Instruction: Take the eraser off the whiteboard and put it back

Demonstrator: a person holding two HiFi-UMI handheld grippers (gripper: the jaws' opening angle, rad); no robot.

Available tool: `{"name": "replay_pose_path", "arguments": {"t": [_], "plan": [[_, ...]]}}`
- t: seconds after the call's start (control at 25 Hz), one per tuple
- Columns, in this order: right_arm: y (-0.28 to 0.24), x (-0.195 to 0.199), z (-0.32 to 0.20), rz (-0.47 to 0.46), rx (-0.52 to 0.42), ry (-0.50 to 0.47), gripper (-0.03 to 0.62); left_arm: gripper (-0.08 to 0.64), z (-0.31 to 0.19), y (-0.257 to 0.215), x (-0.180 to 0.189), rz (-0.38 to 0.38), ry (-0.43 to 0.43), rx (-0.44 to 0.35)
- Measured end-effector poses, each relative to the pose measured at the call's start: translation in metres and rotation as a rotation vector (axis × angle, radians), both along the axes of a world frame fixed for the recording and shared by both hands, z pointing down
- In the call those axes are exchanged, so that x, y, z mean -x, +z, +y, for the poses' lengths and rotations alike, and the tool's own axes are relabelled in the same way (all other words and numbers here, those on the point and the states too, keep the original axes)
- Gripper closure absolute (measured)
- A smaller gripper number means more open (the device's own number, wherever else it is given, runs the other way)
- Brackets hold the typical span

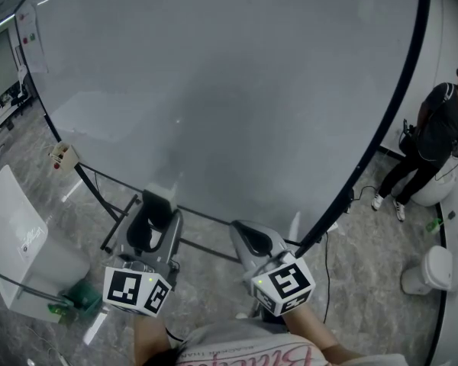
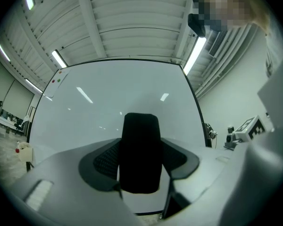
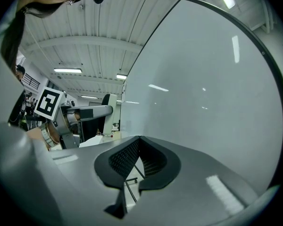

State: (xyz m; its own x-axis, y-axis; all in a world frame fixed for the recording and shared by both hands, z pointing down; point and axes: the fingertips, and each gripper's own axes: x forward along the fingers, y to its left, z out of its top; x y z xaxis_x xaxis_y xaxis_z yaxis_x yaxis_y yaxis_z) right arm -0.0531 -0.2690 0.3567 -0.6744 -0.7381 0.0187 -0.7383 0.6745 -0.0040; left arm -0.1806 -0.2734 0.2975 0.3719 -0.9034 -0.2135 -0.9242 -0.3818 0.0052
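Note:
The whiteboard point(image 1: 237, 90) fills the upper part of the head view, and its surface shows no marks. My left gripper point(image 1: 159, 213) is in front of its lower edge, shut on the eraser point(image 1: 159, 197), a black block with a pale back. In the left gripper view the eraser point(image 2: 140, 168) stands upright between both pads, just short of the whiteboard point(image 2: 122, 98). My right gripper point(image 1: 242, 232) hangs beside it to the right, shut and holding nothing. In the right gripper view its jaw tips point(image 3: 139, 140) meet, with the whiteboard point(image 3: 207, 79) close on the right.
A person point(image 1: 435, 139) stands at the far right beside the board's edge. The board's black stand frame point(image 1: 122, 219) and a cable run along the floor below it. A white panel point(image 1: 15, 223) and a green object point(image 1: 80, 292) lie at the left, and white round fixtures point(image 1: 433, 269) at the right.

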Motion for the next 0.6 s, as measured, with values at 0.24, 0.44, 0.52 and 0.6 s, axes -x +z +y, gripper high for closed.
{"name": "replay_pose_path", "arguments": {"t": [0.24, 0.44, 0.52, 0.6], "plan": [[0.0, 0.001, -0.001, 0.006, 0.006, 0.009, 0.592, 0.313, -0.007, -0.009, 0.001, -0.008, 0.006, -0.019], [-0.002, -0.003, -0.001, 0.001, 0.001, 0.02, 0.592, 0.313, -0.018, -0.024, -0.004, -0.033, 0.013, -0.053], [-0.002, -0.004, -0.001, -0.003, -0.001, 0.027, 0.592, 0.313, -0.024, -0.033, -0.007, -0.051, 0.017, -0.068], [-0.003, -0.006, -0.001, -0.007, -0.002, 0.033, 0.592, 0.313, -0.03, -0.042, -0.011, -0.069, 0.018, -0.083]]}}
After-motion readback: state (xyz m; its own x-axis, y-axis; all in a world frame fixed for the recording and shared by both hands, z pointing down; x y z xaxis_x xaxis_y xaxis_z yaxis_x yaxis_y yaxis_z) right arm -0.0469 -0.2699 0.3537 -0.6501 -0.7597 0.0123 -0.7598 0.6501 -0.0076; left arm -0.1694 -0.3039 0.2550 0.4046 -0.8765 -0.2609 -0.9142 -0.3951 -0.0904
